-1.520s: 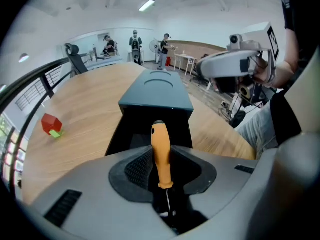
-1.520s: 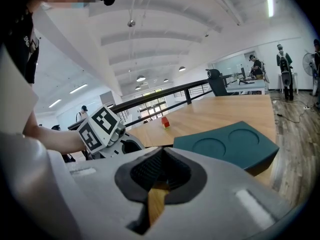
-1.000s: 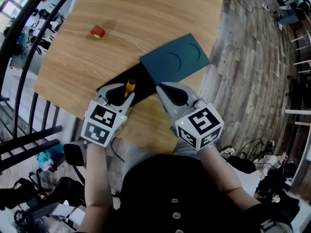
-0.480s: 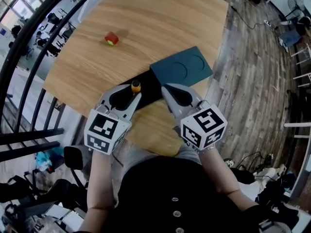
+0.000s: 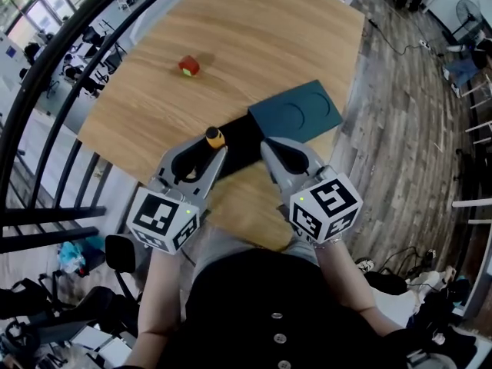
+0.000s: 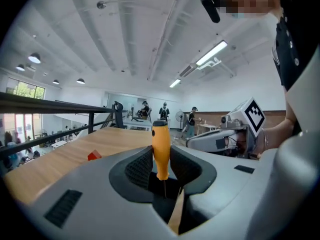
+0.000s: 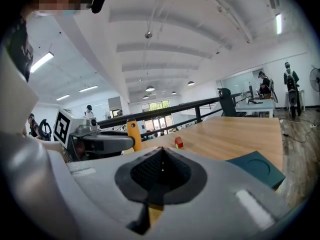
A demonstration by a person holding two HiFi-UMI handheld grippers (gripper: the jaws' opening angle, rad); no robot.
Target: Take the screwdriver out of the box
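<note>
The screwdriver [image 5: 214, 137] has an orange handle and a thin metal shaft. My left gripper [image 5: 198, 151] is shut on that handle. In the left gripper view the screwdriver [image 6: 160, 151] stands upright between the ribbed pads, handle end up, with my left gripper [image 6: 161, 168] raised above the table. The black box [image 5: 240, 149] lies open at the table's near edge, its teal lid [image 5: 296, 114] folded out beyond it. My right gripper [image 5: 278, 154] hovers beside the box, shut with nothing in it. The right gripper view shows the pads of the right gripper [image 7: 161, 171] meeting and the screwdriver [image 7: 133, 134] off to the left.
A small red block [image 5: 188, 66] sits on the wooden table [image 5: 254, 29] farther back. A black railing [image 5: 46, 106] curves along the left, with a drop beyond it. Wood flooring lies to the right of the table. The person's torso fills the lower frame.
My left gripper has risen with the screwdriver and tipped toward level. The right gripper has also lifted a little beside it.
</note>
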